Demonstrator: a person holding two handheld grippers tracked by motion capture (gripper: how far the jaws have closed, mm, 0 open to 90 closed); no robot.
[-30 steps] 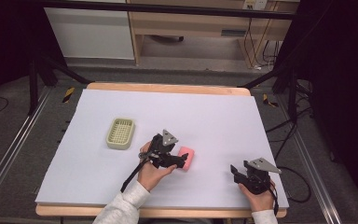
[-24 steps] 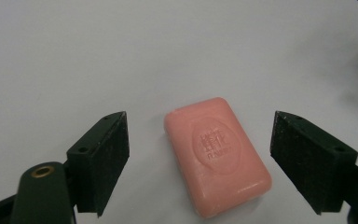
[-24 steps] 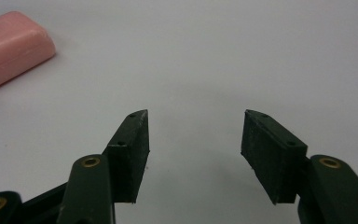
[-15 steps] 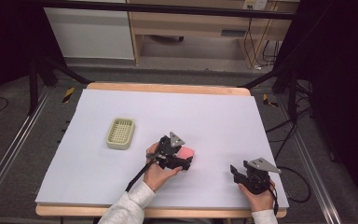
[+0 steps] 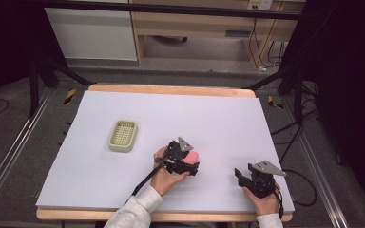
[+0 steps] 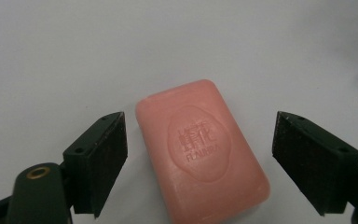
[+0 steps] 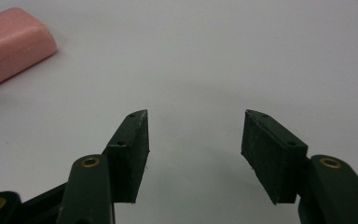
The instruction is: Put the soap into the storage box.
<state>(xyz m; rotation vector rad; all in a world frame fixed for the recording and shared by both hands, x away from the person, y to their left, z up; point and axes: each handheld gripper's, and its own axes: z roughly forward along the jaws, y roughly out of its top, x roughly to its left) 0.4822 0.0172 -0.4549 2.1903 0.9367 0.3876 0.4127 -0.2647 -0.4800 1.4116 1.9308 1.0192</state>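
High view: fixed above the near edge of the table point(image 5: 123, 190), looking forward and down, far enough to take in the whole white top and the floor beyond. Left gripper view rides close over the table, looking down along its own jaws – the pink soap point(image 6: 200, 149) lies between them, clear of both pads. Right gripper view sits low, looking along its jaws across the bare top – same soap point(image 7: 9, 44) far off, up and left of the jaws; all three views share it point(image 5: 191, 156).

A waxy, matt pink soap bar point(image 6: 200, 151) is lying on smooth white counter point(image 5: 218, 118) sheeting beside a ribbed plastic dish point(image 5: 123, 136).
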